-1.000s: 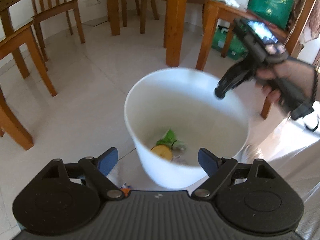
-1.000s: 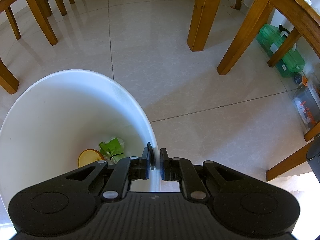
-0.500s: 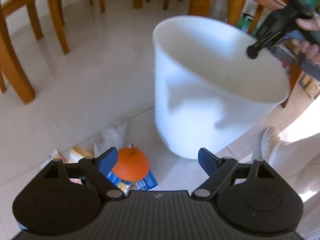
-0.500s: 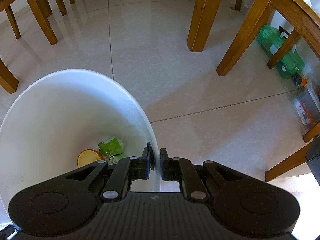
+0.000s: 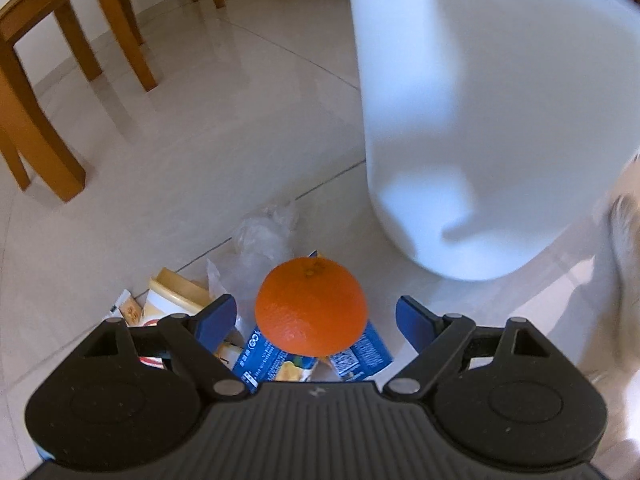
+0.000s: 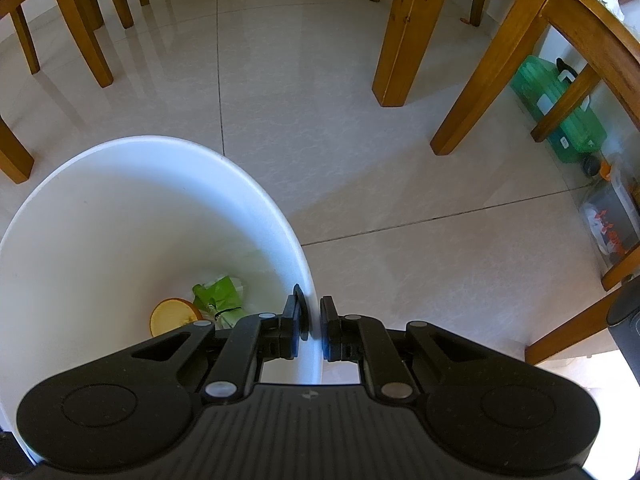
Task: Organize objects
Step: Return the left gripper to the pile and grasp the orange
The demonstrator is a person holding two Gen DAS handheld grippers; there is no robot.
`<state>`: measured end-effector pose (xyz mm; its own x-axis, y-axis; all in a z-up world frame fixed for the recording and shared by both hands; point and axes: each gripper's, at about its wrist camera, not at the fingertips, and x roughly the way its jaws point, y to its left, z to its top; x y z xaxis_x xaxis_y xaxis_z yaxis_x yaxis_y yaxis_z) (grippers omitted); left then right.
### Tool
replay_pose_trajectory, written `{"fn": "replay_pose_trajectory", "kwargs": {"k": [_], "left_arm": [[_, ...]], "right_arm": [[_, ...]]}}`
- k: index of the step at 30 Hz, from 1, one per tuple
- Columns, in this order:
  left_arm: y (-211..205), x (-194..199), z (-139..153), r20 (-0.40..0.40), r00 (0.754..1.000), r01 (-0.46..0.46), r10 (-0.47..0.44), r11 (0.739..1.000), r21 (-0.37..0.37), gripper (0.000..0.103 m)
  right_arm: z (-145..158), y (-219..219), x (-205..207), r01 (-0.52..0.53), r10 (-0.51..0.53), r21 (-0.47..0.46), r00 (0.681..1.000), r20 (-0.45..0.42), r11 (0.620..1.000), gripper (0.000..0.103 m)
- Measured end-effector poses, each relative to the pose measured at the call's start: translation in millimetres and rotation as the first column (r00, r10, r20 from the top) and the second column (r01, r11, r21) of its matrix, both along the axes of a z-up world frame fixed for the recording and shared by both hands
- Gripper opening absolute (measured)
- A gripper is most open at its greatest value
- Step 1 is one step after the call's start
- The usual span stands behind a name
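An orange (image 5: 311,304) lies on the floor on top of a blue carton (image 5: 280,360), between the fingers of my open left gripper (image 5: 315,320), which hangs just above it. A cream cup (image 5: 172,300) and clear plastic wrap (image 5: 264,240) lie beside it. The white bucket (image 5: 480,140) stands to the right. My right gripper (image 6: 313,326) is shut on the bucket's rim (image 6: 308,280). Inside the bucket lie a green wrapper (image 6: 219,296) and an orange lid (image 6: 174,316).
Wooden chair legs (image 5: 60,80) stand at the left on the tiled floor. Table legs (image 6: 408,32) and a green case (image 6: 560,112) stand beyond the bucket in the right wrist view. A pale slipper or foot (image 5: 624,260) is at the right edge.
My left gripper has swung down from above the bucket to the litter on the floor and closed in on the orange. The right gripper has kept its hold on the rim.
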<state>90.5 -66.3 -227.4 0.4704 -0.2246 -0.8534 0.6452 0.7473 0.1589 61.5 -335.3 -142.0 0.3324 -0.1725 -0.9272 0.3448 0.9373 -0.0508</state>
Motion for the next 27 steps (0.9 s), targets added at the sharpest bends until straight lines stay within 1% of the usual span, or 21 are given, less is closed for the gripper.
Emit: {"fn": "replay_pose_trajectory", "kwargs": {"k": [2,5,12,14,15,17,23,27], "left_arm": [[1.9,-2.5,-6.5,0.011,1.000,0.007,-0.007,1.000,0.009,0.087],[-2.3,2.4,-12.2,0.002,1.000,0.004,-0.004,1.000,0.003,0.087],[-10.0,14.1,-25.4,0.014,1.000,-0.003,0.002,0.999,0.046,0.086],[-11.8,18.5,-30.0,0.013,1.000,-0.006,0.006,0.998,0.059,0.083],[-12.5,20.1,-32.3,0.006,1.000,-0.010,0.010,0.998,0.065,0.083],[-12.9,23.0,-35.7,-0.026,0.999,-0.024,0.026,0.998,0.064,0.079],[-12.4,19.8,-35.4,-0.026,0.999,-0.030,0.032,0.998,0.060,0.077],[-6.7,23.6,-27.3,-0.057,0.996,-0.066,0.067,0.997,0.027,0.076]], "right_arm": [[-0.1,0.1,-0.1,0.000,0.000,0.000,1.000,0.000,1.000,0.013],[0.2,0.1,-0.1,0.000,0.000,-0.001,1.000,0.001,1.000,0.013],[-0.2,2.2,0.6,-0.002,0.002,-0.010,1.000,-0.001,1.000,0.013],[-0.3,2.6,0.2,-0.001,0.001,-0.012,1.000,-0.001,1.000,0.013],[-0.3,3.4,-0.1,-0.003,0.003,-0.014,1.000,-0.001,1.000,0.013],[-0.3,3.3,-0.4,-0.003,0.003,-0.013,1.000,-0.001,1.000,0.013],[-1.1,2.0,-1.3,-0.002,0.002,-0.011,1.000,-0.001,1.000,0.013],[-1.8,2.5,-0.9,-0.004,0.004,-0.014,1.000,-0.001,1.000,0.013]]}}
